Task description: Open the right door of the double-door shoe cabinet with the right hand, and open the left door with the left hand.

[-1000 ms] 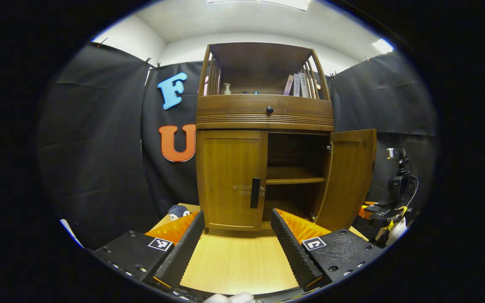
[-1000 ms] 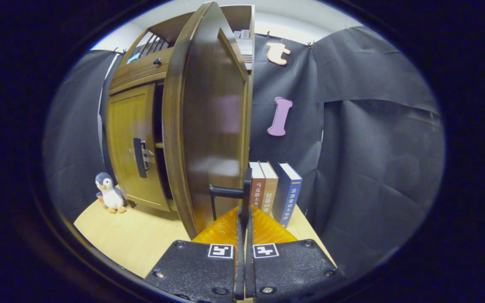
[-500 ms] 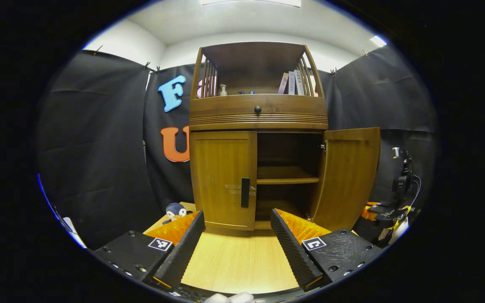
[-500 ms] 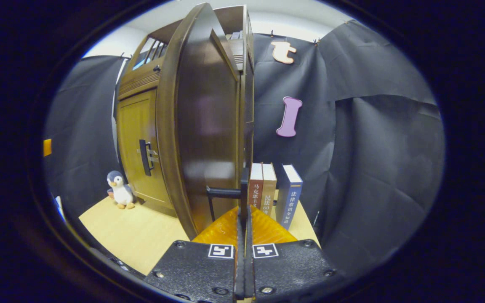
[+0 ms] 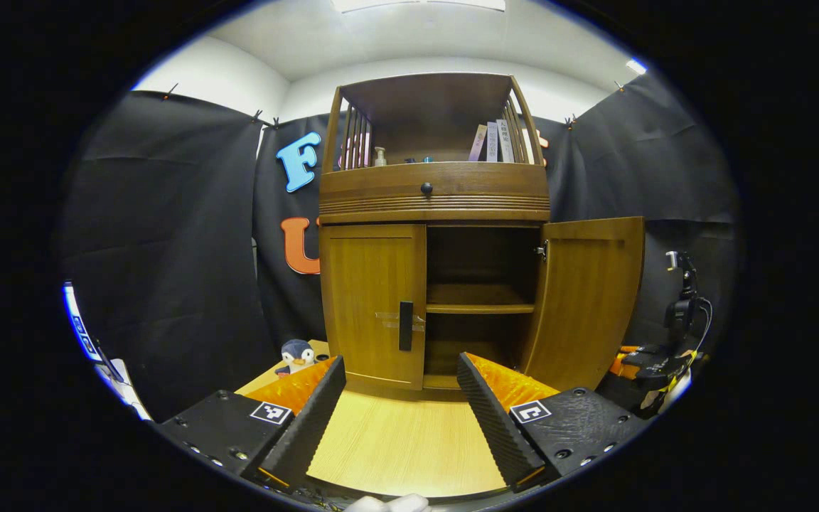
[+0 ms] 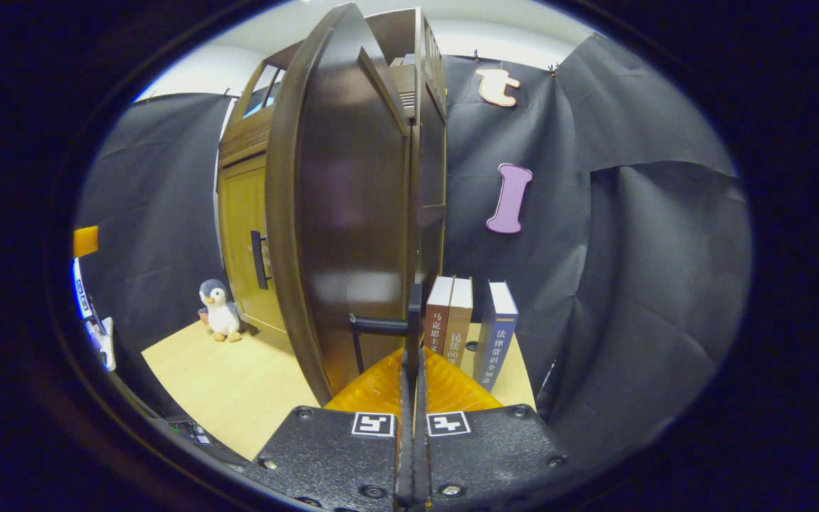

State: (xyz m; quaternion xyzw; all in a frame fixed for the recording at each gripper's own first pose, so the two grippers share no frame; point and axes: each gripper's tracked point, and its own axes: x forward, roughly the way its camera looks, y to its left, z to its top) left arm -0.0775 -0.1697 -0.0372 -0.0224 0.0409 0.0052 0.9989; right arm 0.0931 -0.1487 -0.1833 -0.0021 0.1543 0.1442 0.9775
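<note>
Now the right door (image 5: 589,302) stands wider than a second ago, swung well clear of the shoe cabinet (image 5: 434,188), so that half of the task looks nearly done. The right gripper (image 6: 414,348) is clamped on the door's handle (image 6: 381,326), books (image 6: 459,328) close behind it. The left door (image 5: 372,302) is closed; the left gripper (image 5: 401,395), fingers apart, hovers before it over bare tabletop (image 5: 402,444) with free room to reach its handle (image 5: 406,326)

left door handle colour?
Black, a vertical bar handle on the closed left door. Clearest in the left gripper view.
</note>
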